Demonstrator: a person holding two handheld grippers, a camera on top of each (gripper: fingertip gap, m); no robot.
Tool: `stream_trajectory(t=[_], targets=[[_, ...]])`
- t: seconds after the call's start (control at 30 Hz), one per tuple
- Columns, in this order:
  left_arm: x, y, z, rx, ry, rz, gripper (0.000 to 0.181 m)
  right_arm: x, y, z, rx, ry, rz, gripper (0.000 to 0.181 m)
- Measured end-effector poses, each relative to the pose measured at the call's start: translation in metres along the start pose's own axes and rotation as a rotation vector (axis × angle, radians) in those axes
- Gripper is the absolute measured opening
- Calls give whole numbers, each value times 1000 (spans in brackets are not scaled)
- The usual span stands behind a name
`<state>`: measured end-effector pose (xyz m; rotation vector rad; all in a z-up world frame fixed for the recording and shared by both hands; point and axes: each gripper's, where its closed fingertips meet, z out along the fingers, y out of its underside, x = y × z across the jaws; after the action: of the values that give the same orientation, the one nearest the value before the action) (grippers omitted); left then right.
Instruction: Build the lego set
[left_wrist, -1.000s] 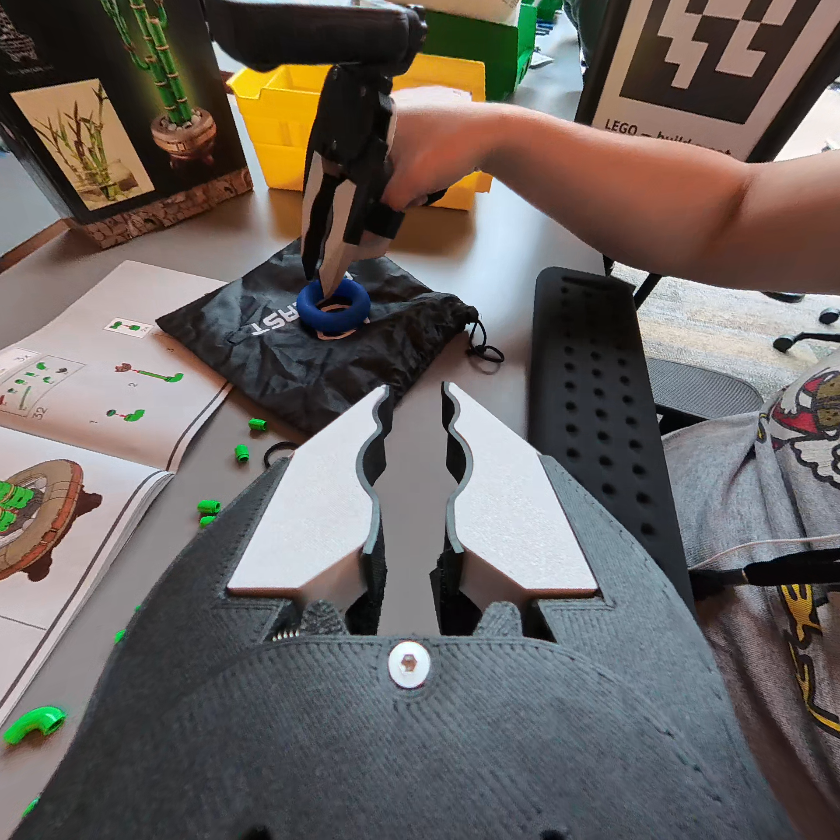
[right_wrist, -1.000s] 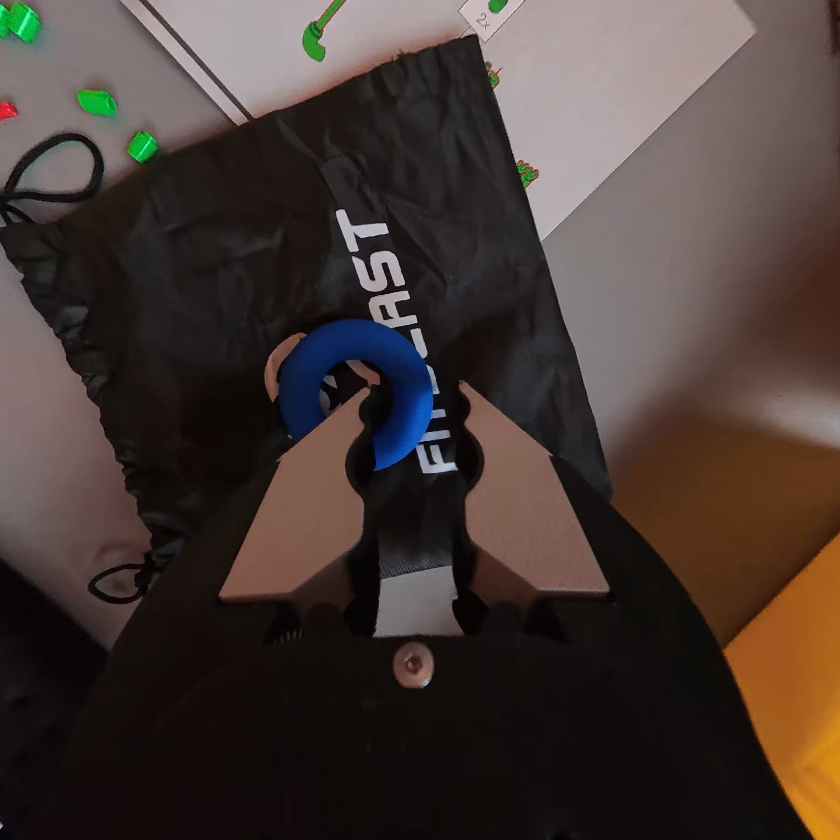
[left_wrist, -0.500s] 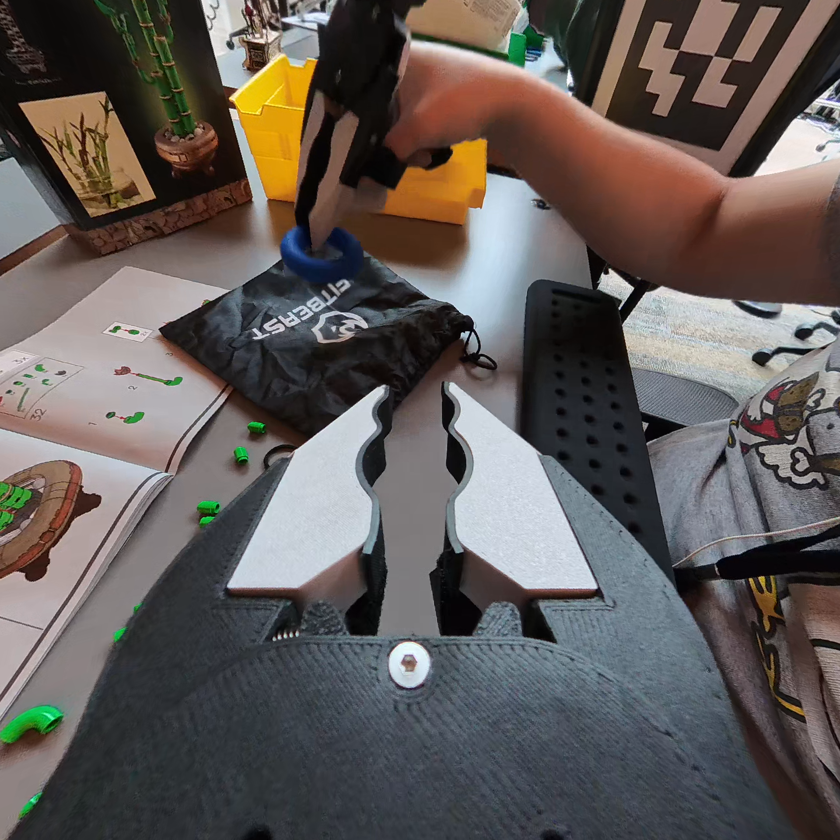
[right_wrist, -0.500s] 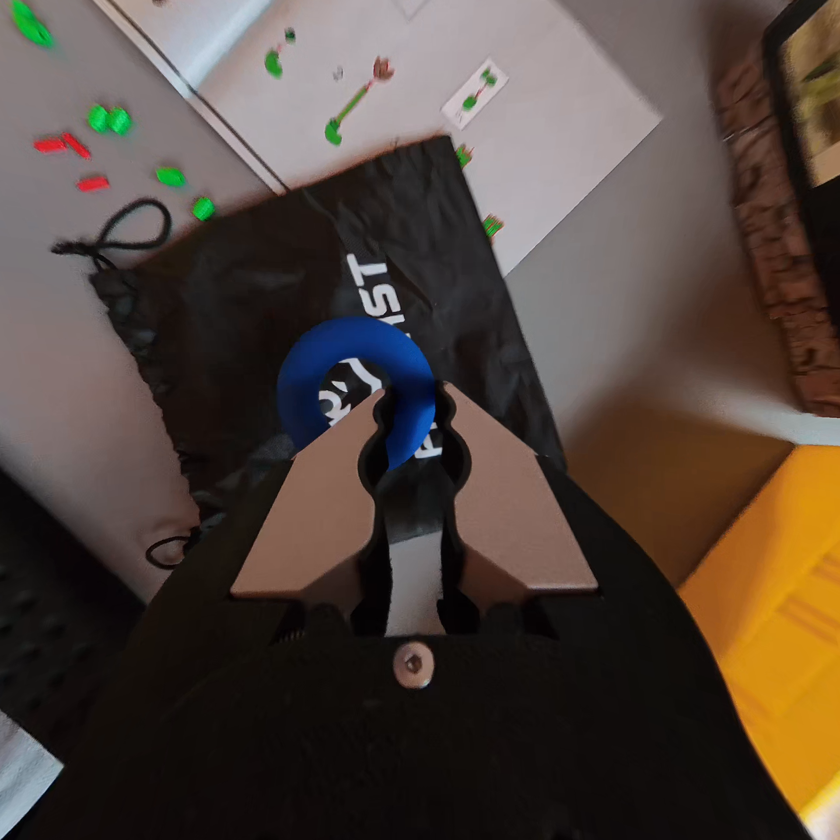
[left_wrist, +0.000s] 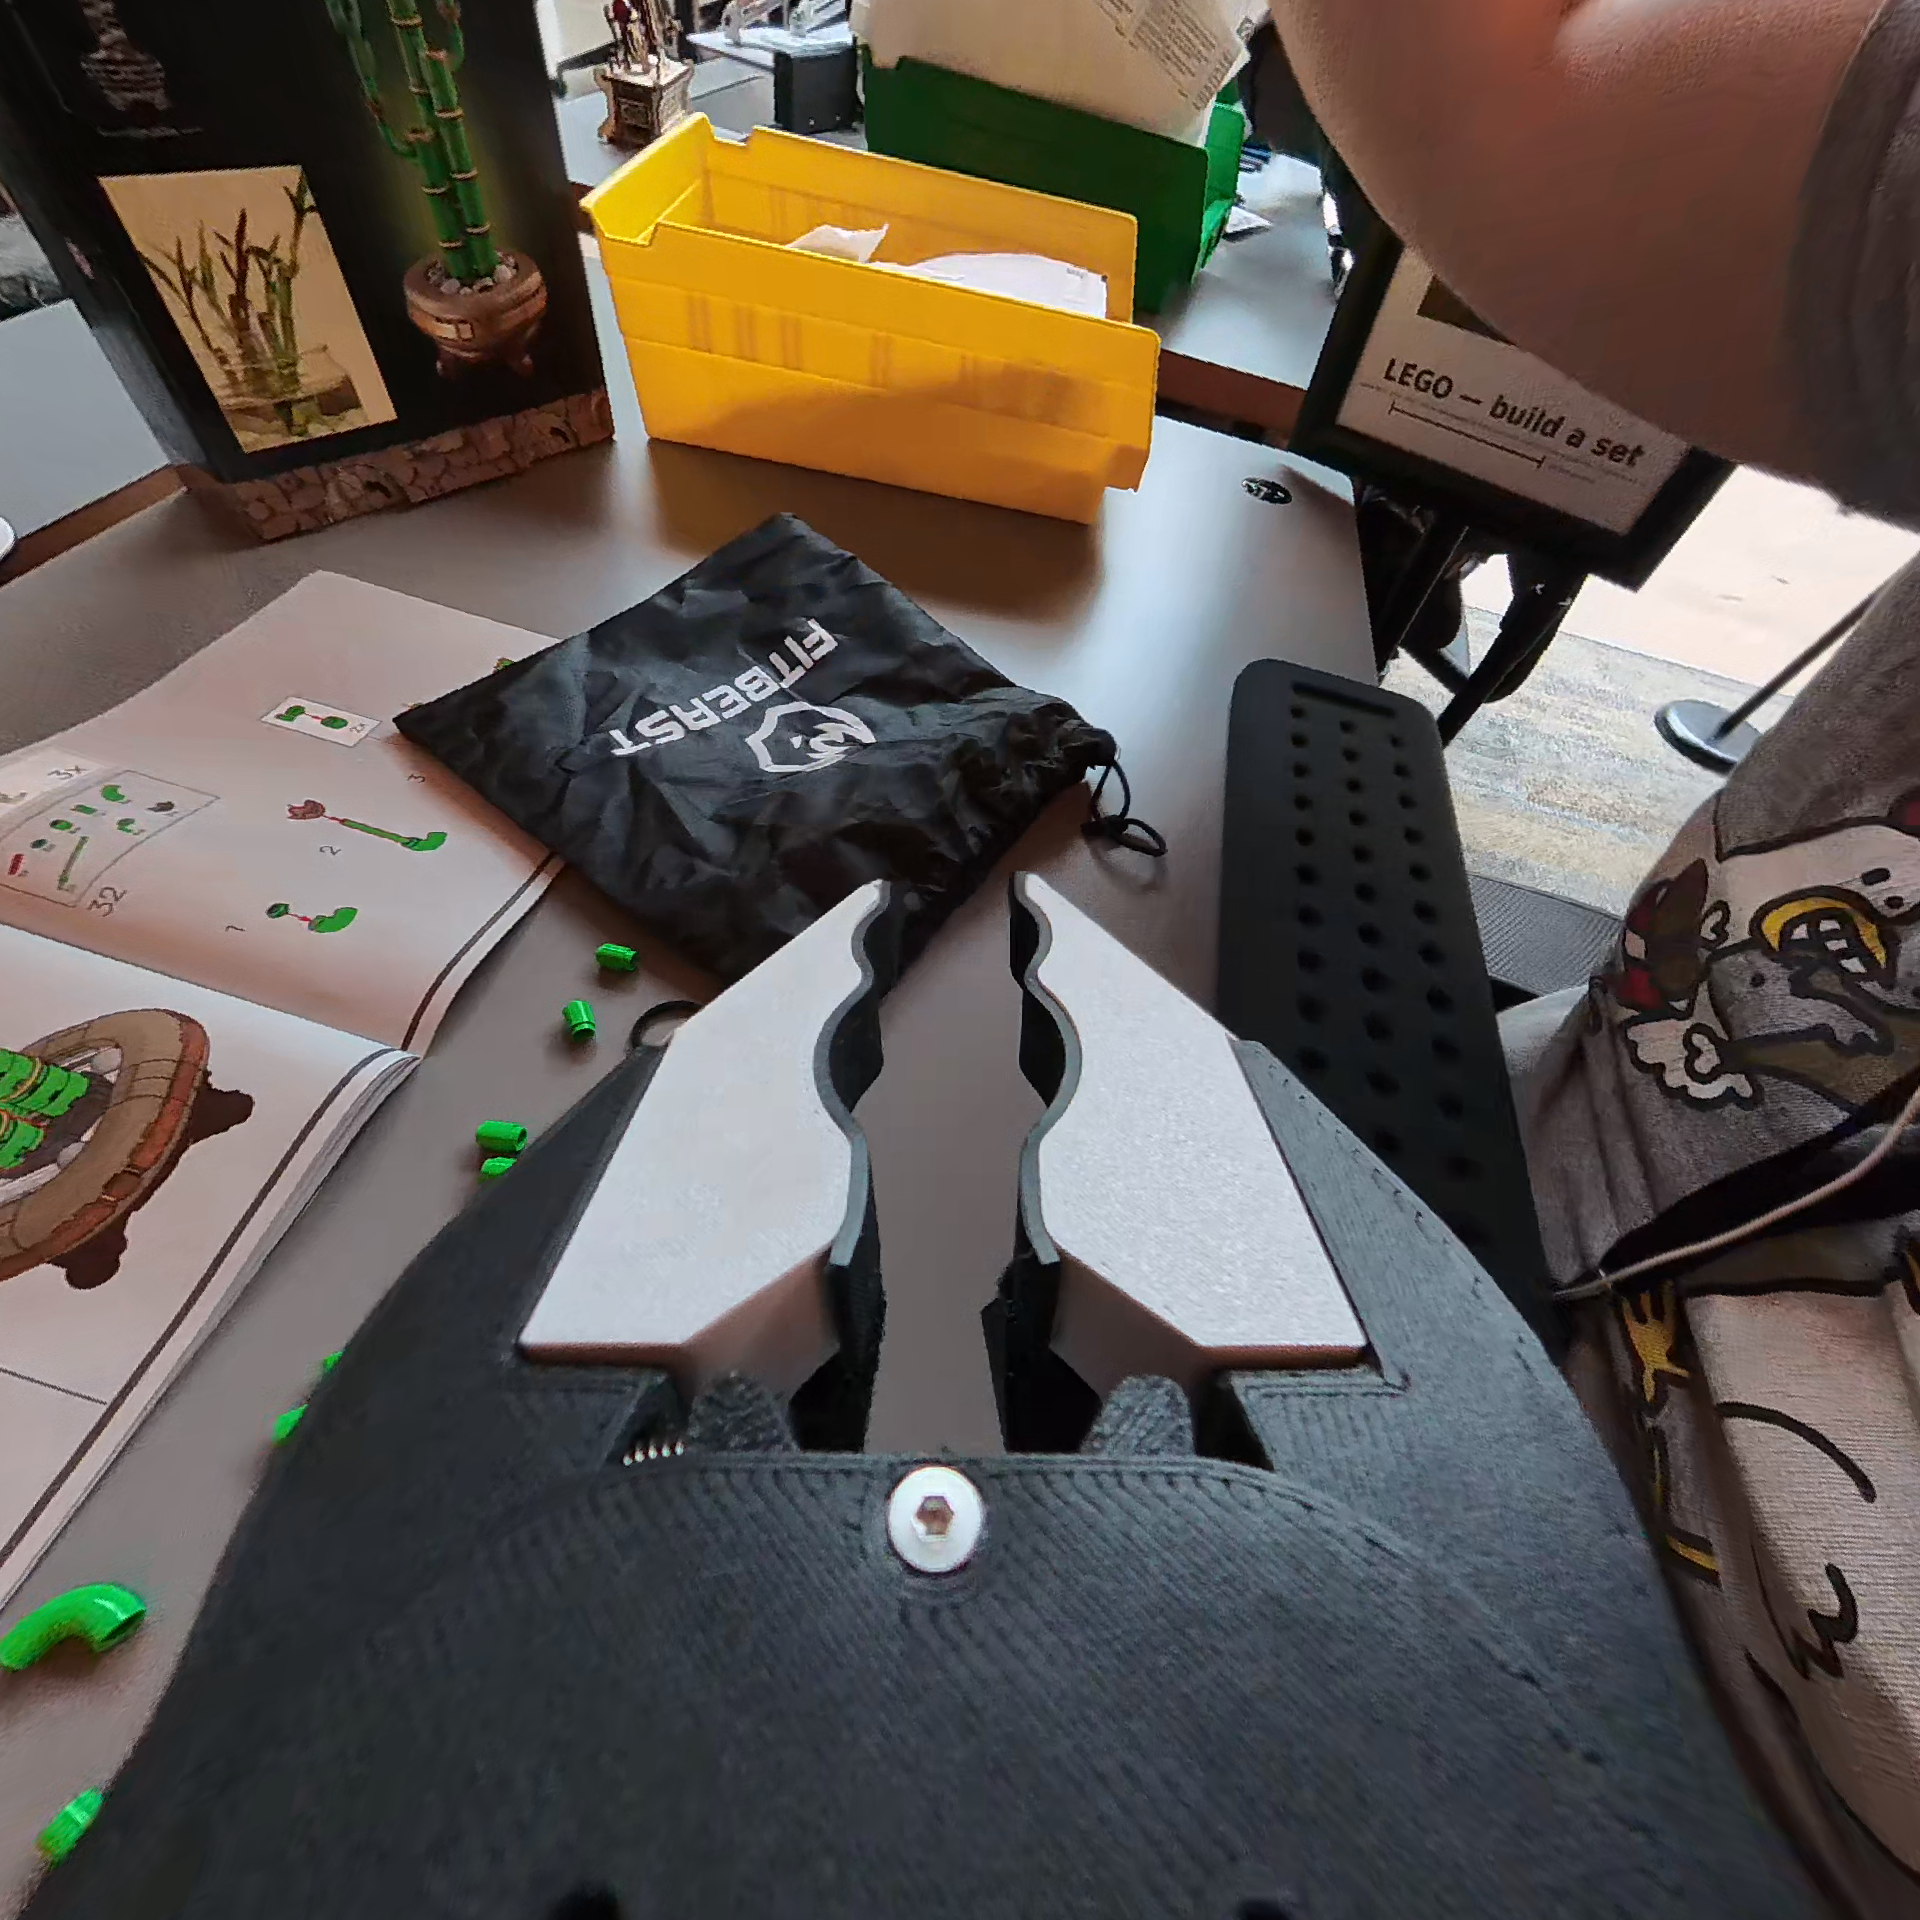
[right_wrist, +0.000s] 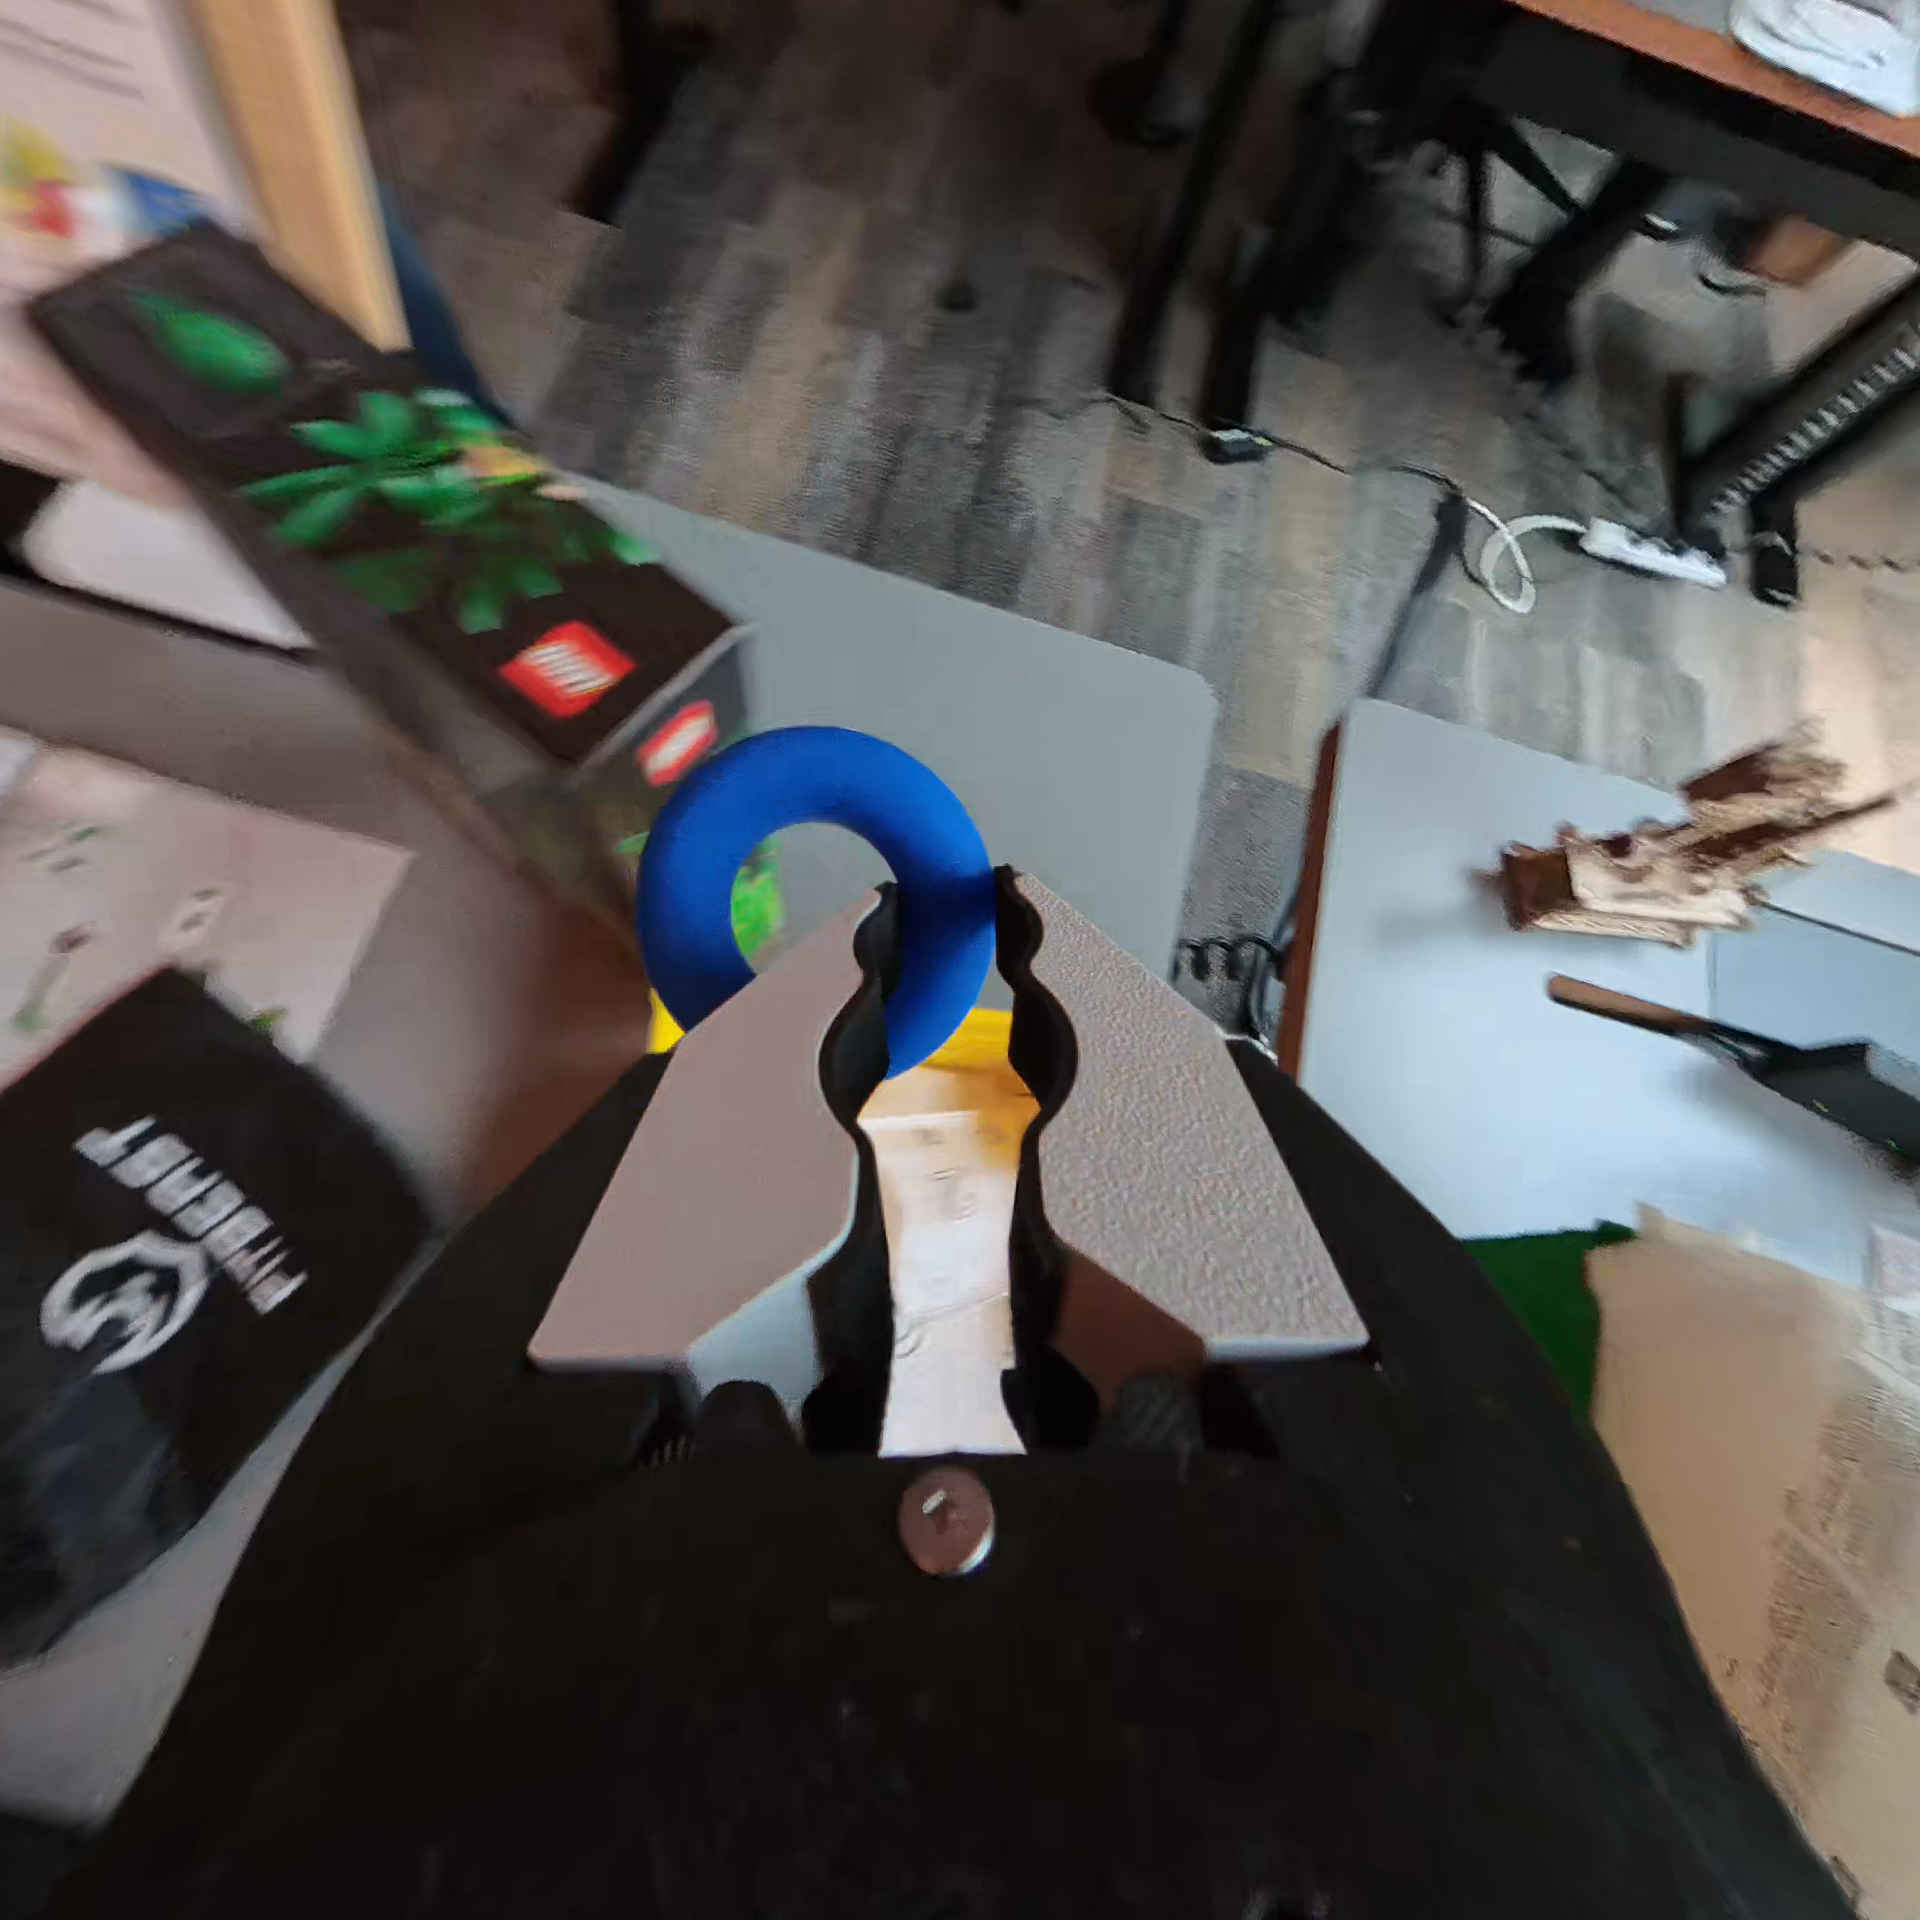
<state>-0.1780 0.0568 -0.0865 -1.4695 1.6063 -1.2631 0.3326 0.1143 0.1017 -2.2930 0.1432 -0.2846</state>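
My right gripper (right_wrist: 943, 891) is shut on a blue rubber ring (right_wrist: 790, 810) and holds it high in the air, tilted up over the table. My left gripper (left_wrist: 948, 885) is open and empty, low over the dark table, just in front of a black drawstring pouch (left_wrist: 769, 748). Small green lego pieces (left_wrist: 578, 1018) lie scattered on the table by the open instruction booklet (left_wrist: 208, 894). A curved green piece (left_wrist: 73, 1633) lies at the lower left. The right gripper itself is out of the left wrist view; only the person's arm (left_wrist: 1621, 208) shows.
A yellow bin (left_wrist: 873, 343) with papers stands behind the pouch. The lego set box (left_wrist: 301, 239) stands at the back left. A black perforated strip (left_wrist: 1351, 914) lies at the table's right edge. A sign stand (left_wrist: 1507, 416) is at the back right. Tip to tip, the grippers are about 55 cm apart. The curved green piece (left_wrist: 73, 1633) sits 20 cm or so from the ends of my left fingers.
My right gripper lifted the blue ring off the black pouch and swung it up and away, out of the left wrist view. The left gripper stayed open and nearly still.
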Motion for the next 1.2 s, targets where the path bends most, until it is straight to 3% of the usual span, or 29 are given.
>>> stream_trajectory(t=[0.07, 0.17, 0.33, 0.53, 0.8, 1.2], targets=[[-5, 2, 1, 1, -5, -17, 19, 34, 0, 39, -45, 76, 49, 16], [-9, 1, 2, 6, -1, -46, 20, 59, 17, 106, -144, 88, 113, 16], [-13, -9, 2, 31, -8, -53, 21, 78, 60, 199, -312, 90, 134, 16], [-18, -12, 7, 24, -13, -21, 22, 81, 108, 274, -475, 89, 55, 17], [-22, -9, 12, 18, -6, -34, 21, 85, 134, 311, -573, 85, 9, 17], [-23, -7, 13, 13, -12, -39, 21, 86, 145, 312, -607, 78, 46, 18]])
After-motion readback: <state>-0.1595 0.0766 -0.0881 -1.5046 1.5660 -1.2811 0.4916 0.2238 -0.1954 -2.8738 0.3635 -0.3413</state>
